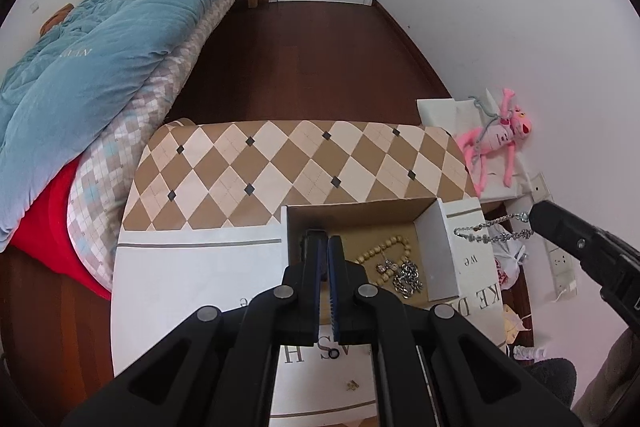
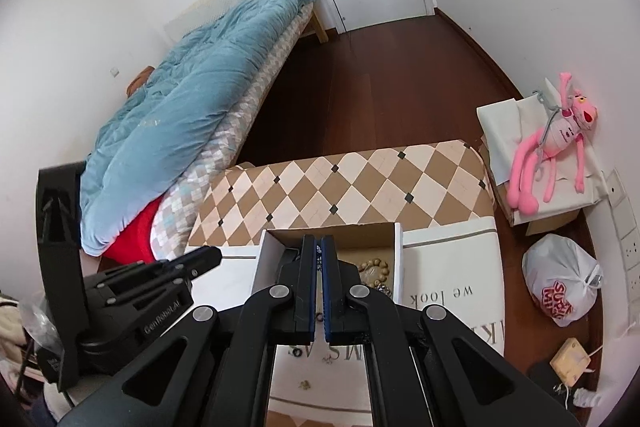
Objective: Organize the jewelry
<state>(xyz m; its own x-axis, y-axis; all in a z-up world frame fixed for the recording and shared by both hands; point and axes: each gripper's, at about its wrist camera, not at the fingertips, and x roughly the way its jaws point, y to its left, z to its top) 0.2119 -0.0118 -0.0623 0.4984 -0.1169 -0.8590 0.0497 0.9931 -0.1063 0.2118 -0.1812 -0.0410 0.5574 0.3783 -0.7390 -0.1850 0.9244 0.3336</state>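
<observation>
Both claws hang above the table, pointing down at the open cardboard box [image 1: 362, 217]. The left gripper [image 1: 327, 247] has its blue pads pressed together with nothing between them. The right gripper [image 2: 320, 247] is pinched tight too, and in the left wrist view its black tip has a sparkly silver rhinestone chain [image 1: 494, 229] dangling off it, out to the right of the box, draped in two strands.

The box is plain brown card inside, white outside, square with low walls. In it, just right of the left gripper's tips, there's a loop of round wooden beads [image 1: 384, 255], a chunky silver link chain [image 1: 407, 277] bunched up, and a small metal piece I can't make out. It sits on a white sheet with big printed letters [image 1: 192, 267], and past that, a tan and cream diamond-pattern surface [image 1: 296, 167]. One tiny gold bit [image 1: 352, 383] lies on the white sheet near us.
</observation>
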